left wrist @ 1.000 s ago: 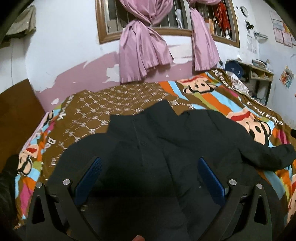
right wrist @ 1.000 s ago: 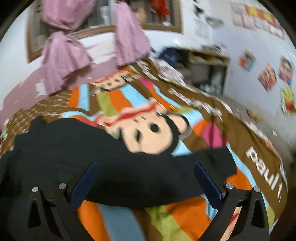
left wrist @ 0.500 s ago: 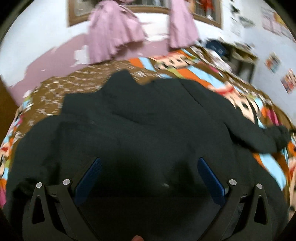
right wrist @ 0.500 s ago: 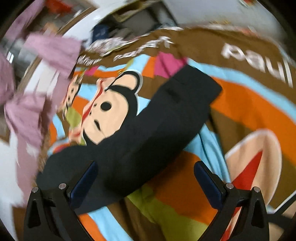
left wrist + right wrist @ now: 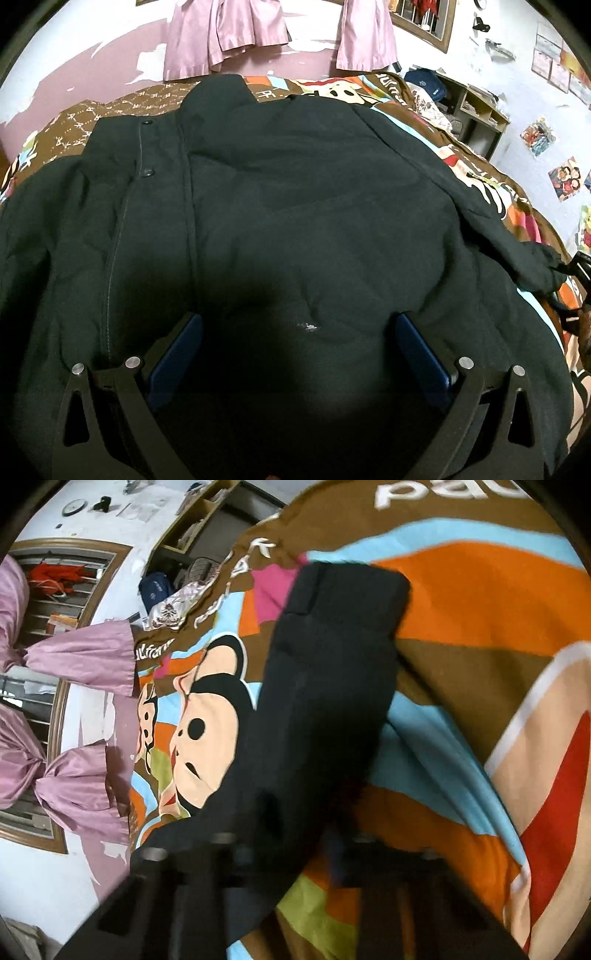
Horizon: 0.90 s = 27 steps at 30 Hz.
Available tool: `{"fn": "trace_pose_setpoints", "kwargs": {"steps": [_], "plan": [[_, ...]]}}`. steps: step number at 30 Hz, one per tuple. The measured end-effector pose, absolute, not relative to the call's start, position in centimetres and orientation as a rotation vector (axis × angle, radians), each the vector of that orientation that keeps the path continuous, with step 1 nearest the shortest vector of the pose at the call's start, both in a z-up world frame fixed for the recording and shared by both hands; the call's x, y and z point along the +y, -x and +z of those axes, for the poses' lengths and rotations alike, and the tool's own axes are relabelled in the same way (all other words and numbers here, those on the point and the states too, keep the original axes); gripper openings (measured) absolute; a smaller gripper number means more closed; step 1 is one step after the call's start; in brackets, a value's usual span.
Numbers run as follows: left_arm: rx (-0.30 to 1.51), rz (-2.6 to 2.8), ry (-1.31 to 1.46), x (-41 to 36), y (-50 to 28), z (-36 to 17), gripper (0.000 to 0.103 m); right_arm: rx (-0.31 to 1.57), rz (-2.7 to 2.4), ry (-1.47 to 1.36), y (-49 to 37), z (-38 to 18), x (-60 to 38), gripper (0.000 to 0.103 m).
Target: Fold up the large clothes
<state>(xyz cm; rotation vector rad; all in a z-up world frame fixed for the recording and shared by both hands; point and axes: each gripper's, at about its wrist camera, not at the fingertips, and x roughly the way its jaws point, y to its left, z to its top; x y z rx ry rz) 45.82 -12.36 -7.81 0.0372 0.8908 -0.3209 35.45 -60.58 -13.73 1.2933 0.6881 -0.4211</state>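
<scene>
Jacket (image 5: pixel 295 206) spread flat on bed (image 5: pixel 480 602), unfolded; left tongs (image 5: pixel 299 354) apart, right tongs (image 5: pixel 280 853) blurred (state indeterminable) beneath sleeve (image 5: pixel 325 686) toward 12 o'clock.

black jacket (image 5: pixel 295 206) is spread flat, front up, placket with two snaps at upper left, collar toward the wall. one sleeve (image 5: pixel 332 672) is laid out straight to the side, squared cuff at its far end.

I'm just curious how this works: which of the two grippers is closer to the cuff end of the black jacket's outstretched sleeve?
Right. The right gripper is on the sleeve, the cuff just ahead. The left gripper hovers open over the jacket's body, the cuff far off to its right.
</scene>
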Motion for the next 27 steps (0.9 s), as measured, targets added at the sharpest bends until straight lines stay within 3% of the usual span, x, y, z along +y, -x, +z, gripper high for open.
{"fn": "trace_pose_setpoints", "kwargs": {"steps": [7,11,15,20,27], "plan": [[0.883,-0.319,-0.031,-12.6,-45.5,-7.9,0.102,0.541,-0.329,-0.896,-37.9,-2.1,-56.8,0.007],[0.898,-0.302,0.005,-11.6,-45.4,-6.8,0.102,0.457,-0.188,-0.62,-40.3,5.0,-50.0,0.007],[0.876,-0.266,0.104,-8.3,-44.1,-3.9,0.102,0.423,-0.008,-0.426,-42.3,8.2,-41.6,0.007],[0.824,-0.23,0.203,-2.2,-41.1,1.0,0.102,0.491,0.235,-0.059,-43.5,7.8,-28.6,0.007],[0.761,-0.337,0.449,6.7,-37.3,4.8,0.102,0.72,0.503,0.459,-41.2,-0.5,-14.9,0.01]]}}
